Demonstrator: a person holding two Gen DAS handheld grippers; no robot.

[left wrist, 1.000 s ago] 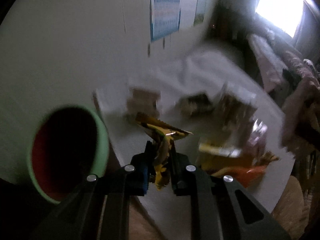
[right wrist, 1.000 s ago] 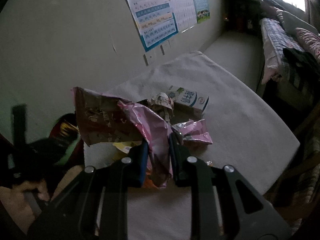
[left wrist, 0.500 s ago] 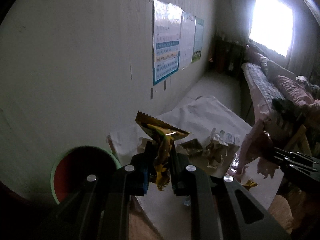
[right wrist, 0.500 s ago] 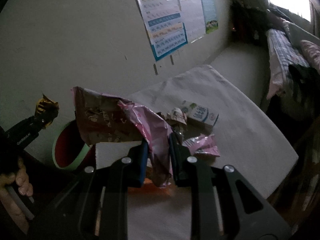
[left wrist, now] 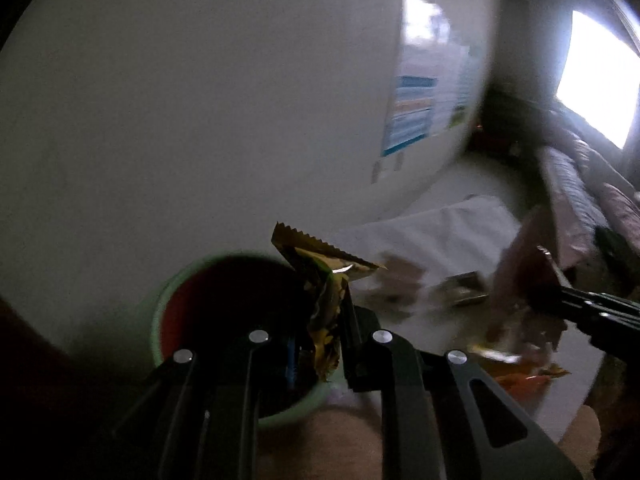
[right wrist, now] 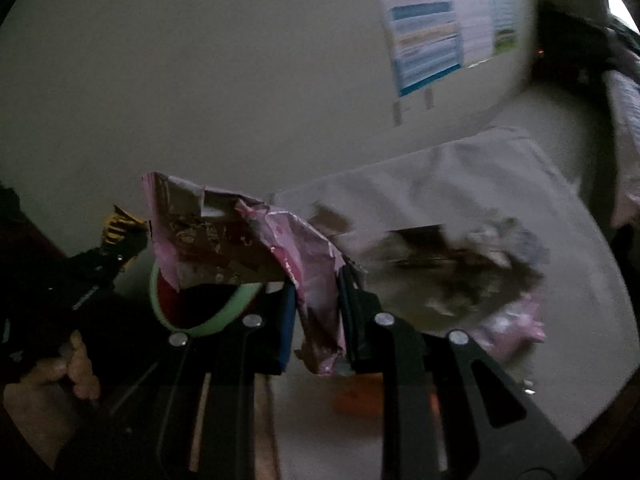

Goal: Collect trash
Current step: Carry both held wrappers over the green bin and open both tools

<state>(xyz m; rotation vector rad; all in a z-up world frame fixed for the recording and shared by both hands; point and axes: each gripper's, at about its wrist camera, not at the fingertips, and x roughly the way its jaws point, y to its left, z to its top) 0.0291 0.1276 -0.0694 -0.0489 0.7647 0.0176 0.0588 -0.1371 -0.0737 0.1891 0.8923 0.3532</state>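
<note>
Tabletop (right wrist: pixel 500 184): white-covered, far right against the wall. Loose trash lies on it, blurred.
Bin (left wrist: pixel 160 320): green rim, red inside, on the floor at the tabletop's left end, near the wall. In the left wrist view its mouth sits right behind the left fingers; in the right wrist view it shows under the pink wrapper, left of the right fingers.
Pink wrapper (right wrist: pixel 240 236): large crumpled bag, the wide part fanning out to the left, a narrow tail pinched low.
Right gripper (right wrist: pixel 318 312): fingers clamped on the pink wrapper's tail. Judgement: the broad flap could catch on the rim, so bring the whole bag over the mouth before letting go.
Yellow wrapper (left wrist: pixel 324 280): gold and yellow, serrated top edge, standing upright.
Left gripper (left wrist: pixel 320 344): fingers clamped on the yellow wrapper, over the near right part of the bin's opening. Judgement: this piece looks closest to its drop; centre it over the opening, then part the fingers fully so the foil falls free.
Order, judged: yellow wrapper first, then the pink one, so the two grippers do not crowd the one mouth.
Remaining trash (right wrist: pixel 512 324): more pieces on the tabletop, including a pink one at the near right; too blurred to count.
</note>
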